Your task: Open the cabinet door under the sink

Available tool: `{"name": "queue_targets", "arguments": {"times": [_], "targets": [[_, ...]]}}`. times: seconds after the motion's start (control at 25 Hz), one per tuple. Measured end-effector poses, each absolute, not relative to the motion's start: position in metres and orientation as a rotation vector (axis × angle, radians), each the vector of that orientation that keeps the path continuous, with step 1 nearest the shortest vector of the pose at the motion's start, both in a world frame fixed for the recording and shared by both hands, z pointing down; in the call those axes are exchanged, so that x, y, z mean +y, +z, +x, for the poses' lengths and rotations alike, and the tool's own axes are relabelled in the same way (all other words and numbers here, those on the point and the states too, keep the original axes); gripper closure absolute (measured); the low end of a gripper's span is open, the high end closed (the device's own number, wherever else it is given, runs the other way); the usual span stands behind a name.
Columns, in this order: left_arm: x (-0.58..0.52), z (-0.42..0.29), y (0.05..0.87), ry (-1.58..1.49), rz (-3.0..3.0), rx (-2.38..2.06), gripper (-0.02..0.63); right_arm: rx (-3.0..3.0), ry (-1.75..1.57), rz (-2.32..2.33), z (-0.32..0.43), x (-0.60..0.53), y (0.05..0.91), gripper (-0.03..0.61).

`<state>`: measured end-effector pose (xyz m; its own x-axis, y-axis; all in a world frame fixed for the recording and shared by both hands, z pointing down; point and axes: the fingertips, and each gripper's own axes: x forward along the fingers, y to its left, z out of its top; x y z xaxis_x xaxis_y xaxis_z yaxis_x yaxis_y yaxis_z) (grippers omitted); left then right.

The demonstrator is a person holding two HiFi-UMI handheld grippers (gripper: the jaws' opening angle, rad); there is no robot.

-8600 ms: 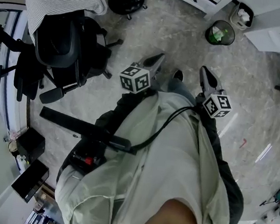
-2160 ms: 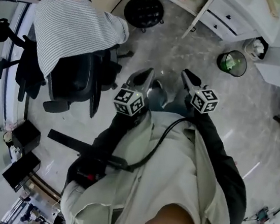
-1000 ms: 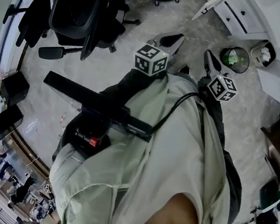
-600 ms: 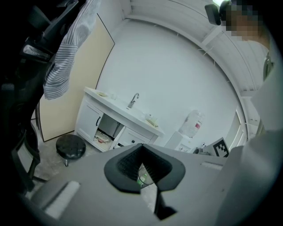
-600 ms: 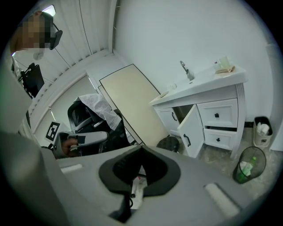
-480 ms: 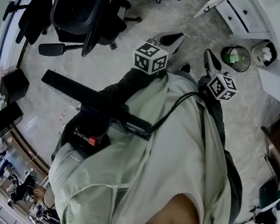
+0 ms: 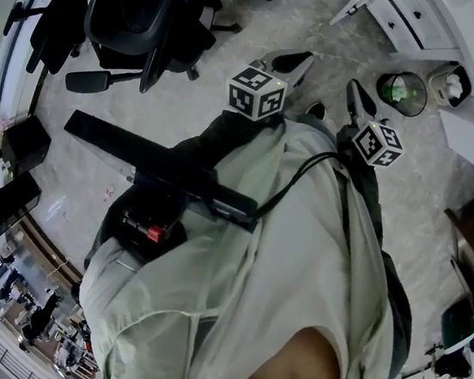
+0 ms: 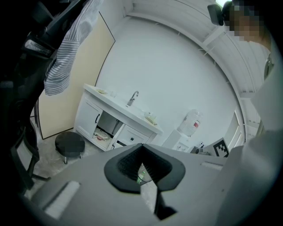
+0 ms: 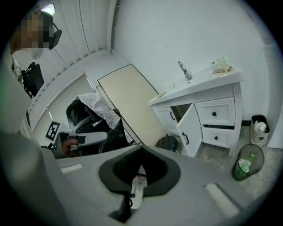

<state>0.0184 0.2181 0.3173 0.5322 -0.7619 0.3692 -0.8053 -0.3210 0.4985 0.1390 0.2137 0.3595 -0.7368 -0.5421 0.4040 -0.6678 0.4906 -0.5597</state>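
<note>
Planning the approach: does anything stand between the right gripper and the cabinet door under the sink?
Nothing visible does. Bare floor lies before the cabinet door, already open; a black stool sits beside it.

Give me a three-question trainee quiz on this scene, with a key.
1. True or false: one cabinet door under the sink stands open.
2. What drapes the office chair? A) a striped shirt B) a towel C) nothing
3. Fill in: the right gripper has its jaws ___, with nothing between them.
Key: 1 true; 2 A; 3 shut.
</note>
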Motion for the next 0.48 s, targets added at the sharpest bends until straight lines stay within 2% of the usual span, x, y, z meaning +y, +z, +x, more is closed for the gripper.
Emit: {"name": "queue_targets", "arguments": {"times": [0.48], "targets": [[0.216, 0.0176, 0.3209, 0.092, 2.13, -1.232, 0.606, -2.547, 1.058, 1.076, 0.1373, 0.2144, 0.3608, 0.577]]}}
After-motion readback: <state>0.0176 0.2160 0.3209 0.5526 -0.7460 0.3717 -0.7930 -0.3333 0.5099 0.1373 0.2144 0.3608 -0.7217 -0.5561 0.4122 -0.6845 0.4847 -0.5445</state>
